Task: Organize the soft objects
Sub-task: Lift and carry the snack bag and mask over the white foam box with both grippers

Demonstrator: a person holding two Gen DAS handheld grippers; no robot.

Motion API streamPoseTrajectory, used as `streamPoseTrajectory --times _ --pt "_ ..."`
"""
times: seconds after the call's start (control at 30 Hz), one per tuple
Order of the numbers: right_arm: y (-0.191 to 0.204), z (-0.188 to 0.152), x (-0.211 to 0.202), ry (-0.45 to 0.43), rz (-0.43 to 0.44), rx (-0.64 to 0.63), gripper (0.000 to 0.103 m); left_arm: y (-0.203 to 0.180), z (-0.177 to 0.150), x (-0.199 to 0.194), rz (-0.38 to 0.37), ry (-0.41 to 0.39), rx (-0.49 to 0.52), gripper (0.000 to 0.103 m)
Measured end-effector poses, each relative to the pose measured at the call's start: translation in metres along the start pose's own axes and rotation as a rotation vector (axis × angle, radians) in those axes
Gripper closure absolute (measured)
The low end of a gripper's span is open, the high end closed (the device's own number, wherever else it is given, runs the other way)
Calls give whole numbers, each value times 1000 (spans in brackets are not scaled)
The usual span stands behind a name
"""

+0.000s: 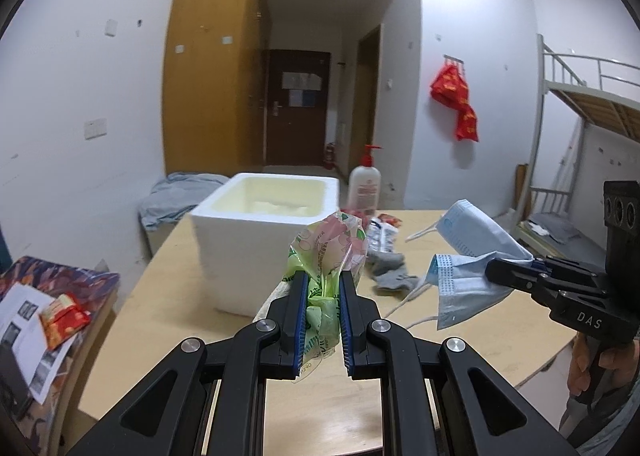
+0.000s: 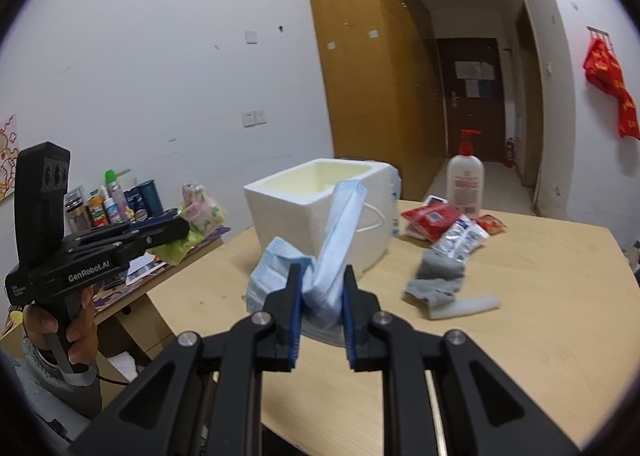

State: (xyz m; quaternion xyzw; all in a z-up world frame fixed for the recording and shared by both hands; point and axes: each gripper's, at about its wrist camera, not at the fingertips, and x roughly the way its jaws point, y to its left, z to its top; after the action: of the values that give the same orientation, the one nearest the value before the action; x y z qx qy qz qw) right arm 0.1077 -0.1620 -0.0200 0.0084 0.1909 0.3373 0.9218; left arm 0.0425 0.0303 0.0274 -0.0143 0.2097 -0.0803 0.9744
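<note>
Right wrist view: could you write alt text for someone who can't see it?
The right tool pinches a bunch of blue face masks above a wooden table, in front of an open white foam box. At left, a hand holds the left tool, which grips a green-and-pink plastic bag; a gray sock lies to the right.

- Even, cool indoor light fills both views; the white walls read slightly bluish and the far corridor is dimmer.
- Soft, faint shadows lie on the wooden table (image 1: 188,276) beside the foam box (image 1: 264,232).
- Fisheye bending curves walls and door frames, with black vignette corners.
- Slight motion blur softens the blue masks (image 2: 320,256) and edges.
</note>
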Motion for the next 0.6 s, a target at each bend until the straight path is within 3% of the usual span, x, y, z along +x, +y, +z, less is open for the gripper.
streamPoseTrajectory --times 0.6 --pt "14 14 15 -3 15 -32 82 29 -2 -12 46 -26 -47 87"
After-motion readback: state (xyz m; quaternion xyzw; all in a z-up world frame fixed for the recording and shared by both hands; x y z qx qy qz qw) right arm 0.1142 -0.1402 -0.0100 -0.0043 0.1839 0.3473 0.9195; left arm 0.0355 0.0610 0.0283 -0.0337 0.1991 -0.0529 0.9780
